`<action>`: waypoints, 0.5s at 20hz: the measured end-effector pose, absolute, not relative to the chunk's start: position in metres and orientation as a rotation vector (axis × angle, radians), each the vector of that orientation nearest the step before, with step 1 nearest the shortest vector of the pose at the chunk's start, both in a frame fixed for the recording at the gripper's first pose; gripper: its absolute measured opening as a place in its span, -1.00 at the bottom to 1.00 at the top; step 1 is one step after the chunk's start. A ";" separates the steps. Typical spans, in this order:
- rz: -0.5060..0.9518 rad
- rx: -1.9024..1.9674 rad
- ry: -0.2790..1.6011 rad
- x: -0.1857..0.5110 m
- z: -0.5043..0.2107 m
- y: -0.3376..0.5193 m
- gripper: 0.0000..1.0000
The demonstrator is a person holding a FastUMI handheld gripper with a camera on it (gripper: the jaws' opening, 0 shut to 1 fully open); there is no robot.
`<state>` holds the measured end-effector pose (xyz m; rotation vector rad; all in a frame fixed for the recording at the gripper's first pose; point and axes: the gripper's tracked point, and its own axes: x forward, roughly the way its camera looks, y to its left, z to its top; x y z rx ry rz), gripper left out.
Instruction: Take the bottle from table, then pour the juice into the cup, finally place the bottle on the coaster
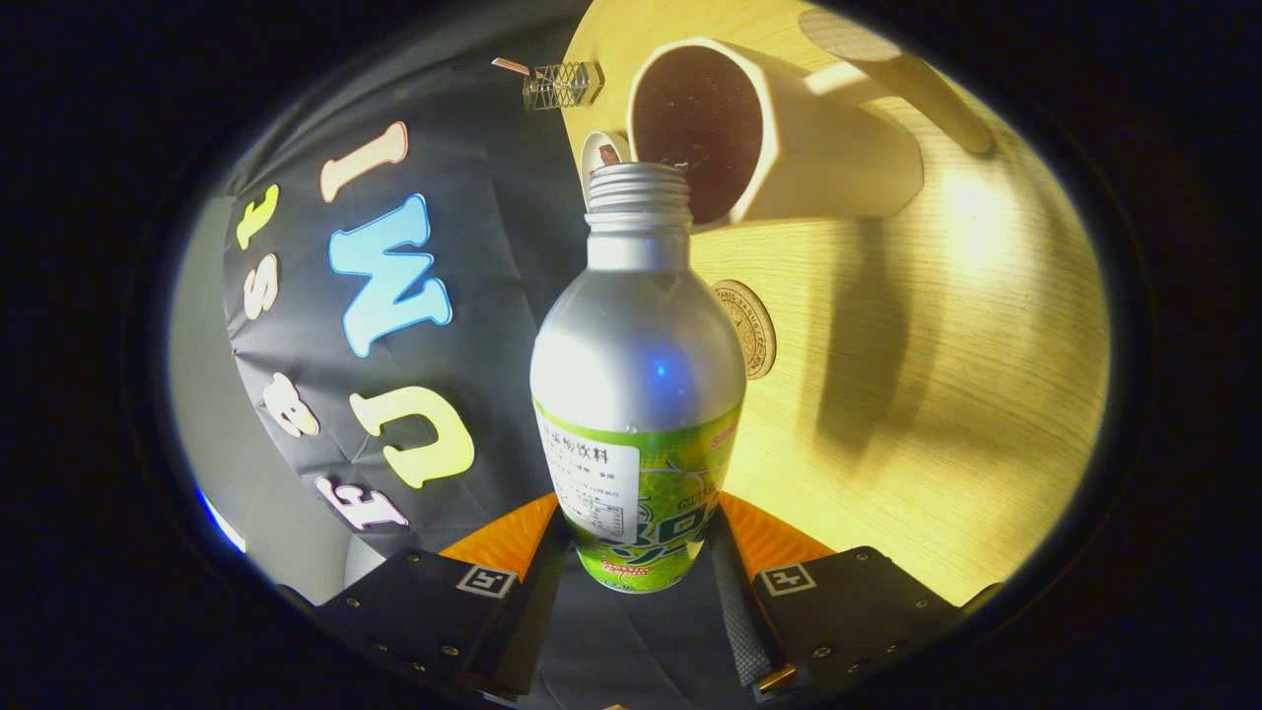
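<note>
Right now the silver aluminium bottle with a green label (636, 394) is pinched at its lower body between both fingers of the gripper (639, 552), its uncapped threaded mouth at the rim of the white hexagonal cup (789, 138) at one o'clock. Bare pale wooden table (946, 414) spreads at three o'clock; the round cork coaster (754, 330) sits just beside the bottle's shoulder.

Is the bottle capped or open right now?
Open. The bottle, held between the tongs, shows bare neck threads and no cap, its mouth at the rim of the white cup.
</note>
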<state>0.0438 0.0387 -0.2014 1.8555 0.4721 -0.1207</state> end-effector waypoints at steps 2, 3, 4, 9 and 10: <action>-0.121 1.864 0.464 0.045 -0.201 0.039 0.49; -0.122 1.867 0.463 0.045 -0.201 0.040 0.48; -0.120 1.871 0.462 0.046 -0.200 0.040 0.49; -0.122 1.889 0.453 0.045 -0.199 0.038 0.49; -0.123 1.893 0.451 0.046 -0.198 0.038 0.49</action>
